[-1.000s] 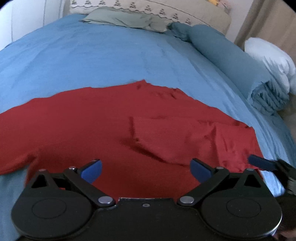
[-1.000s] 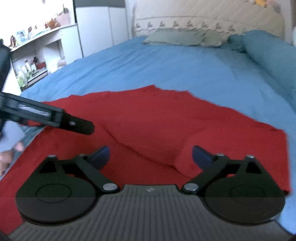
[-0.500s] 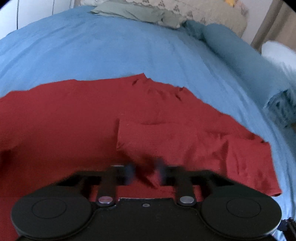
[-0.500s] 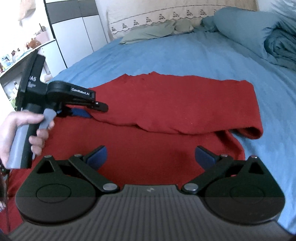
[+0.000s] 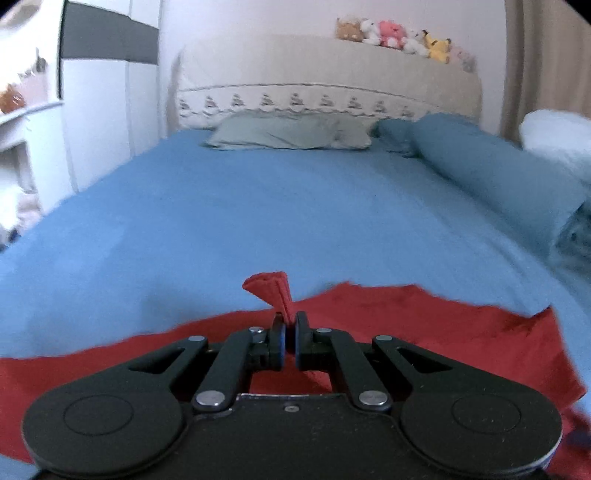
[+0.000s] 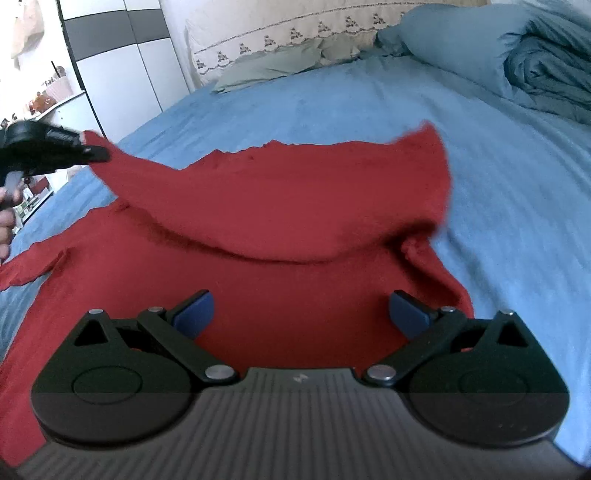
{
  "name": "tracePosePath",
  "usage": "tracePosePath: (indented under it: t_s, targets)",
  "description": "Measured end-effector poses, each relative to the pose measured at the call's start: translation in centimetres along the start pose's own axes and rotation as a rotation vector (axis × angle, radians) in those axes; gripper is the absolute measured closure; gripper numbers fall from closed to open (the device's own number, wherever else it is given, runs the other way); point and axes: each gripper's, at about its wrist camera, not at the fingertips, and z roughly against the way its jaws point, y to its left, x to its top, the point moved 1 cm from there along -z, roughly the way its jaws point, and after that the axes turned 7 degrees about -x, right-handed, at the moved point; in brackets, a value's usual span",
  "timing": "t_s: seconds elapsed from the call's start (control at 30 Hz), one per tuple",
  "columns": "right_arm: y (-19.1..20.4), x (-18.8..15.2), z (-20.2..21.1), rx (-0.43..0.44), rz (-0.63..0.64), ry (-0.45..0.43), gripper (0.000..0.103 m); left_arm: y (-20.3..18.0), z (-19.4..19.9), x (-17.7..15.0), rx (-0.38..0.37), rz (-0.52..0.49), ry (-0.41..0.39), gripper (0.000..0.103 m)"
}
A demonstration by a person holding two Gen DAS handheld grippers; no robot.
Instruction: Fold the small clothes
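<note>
A red knit garment [image 6: 280, 236] lies spread on the blue bed sheet [image 6: 517, 206]. My left gripper [image 5: 290, 323] is shut on the cuff of its sleeve [image 5: 271, 290], which sticks up between the fingers. In the right wrist view the left gripper [image 6: 92, 153] holds that sleeve lifted at the far left, so the sleeve hangs as a raised band across the garment. My right gripper [image 6: 299, 314] is open and empty, low over the garment's near part.
Grey-green pillows [image 5: 288, 131] lie at the headboard [image 5: 328, 85]. A rolled blue duvet [image 6: 535, 66] runs along the bed's right side. White cabinets [image 6: 122, 74] stand to the left. Plush toys [image 5: 399, 35] sit on the headboard.
My left gripper has closed on the sleeve cuff and lifted it up and to the left. My right gripper stayed open and moved in closer over the garment.
</note>
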Motion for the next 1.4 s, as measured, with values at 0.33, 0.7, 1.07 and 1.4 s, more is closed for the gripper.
tracePosePath:
  t_s: [0.33,0.7,1.07,1.4]
  targets:
    - [0.2,0.0,-0.3,-0.051,0.067,0.013,0.000,4.6,-2.7,-5.5,0.109,0.078,0.090,0.098]
    - [0.5,1.9,1.2,0.019,0.061,-0.093,0.000,3.4,1.1,-4.8,0.082,0.013,0.008,0.032]
    - [-2.0,1.3,-3.0,-0.055,0.108,-0.040,0.000,1.9,0.8,-6.6,-0.063,-0.095,0.094,0.028]
    - [-0.2,7.5,-7.9,-0.046,0.044,-0.139,0.000,0.9,-4.1,-5.2,-0.045,-0.029,0.110,0.013]
